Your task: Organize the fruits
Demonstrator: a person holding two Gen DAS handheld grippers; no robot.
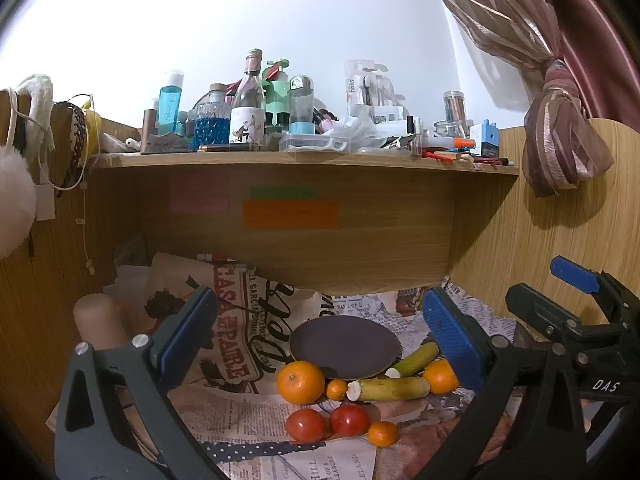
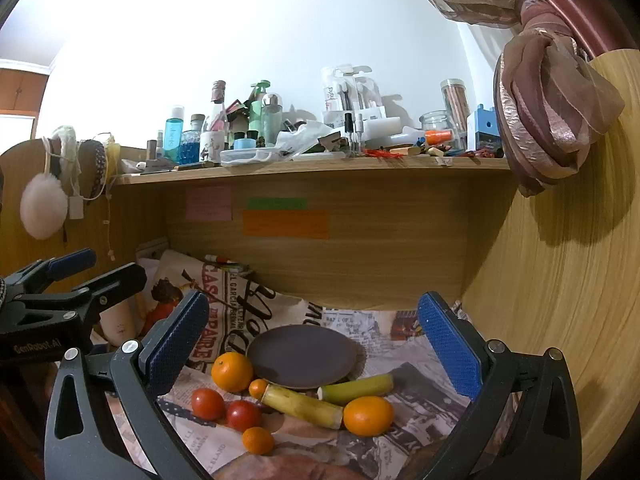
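I hold my left claw (image 1: pixel 320 332) and right claw (image 2: pixel 314 332) released, both empty. The fruit lies loose at lower centre by the bare plate (image 2: pixel 302 356), probably its destination.

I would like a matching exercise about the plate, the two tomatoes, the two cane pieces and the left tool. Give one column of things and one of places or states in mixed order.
Things:
1. plate
2. two tomatoes
3. two cane pieces
4. left tool

Places or states:
A. red, side by side at the front left of the fruit
B. open, holding nothing
C. dark and bare, behind the fruit
D. yellow-green, lying between the two big oranges

Pairs: 1-C, 2-A, 3-D, 4-B
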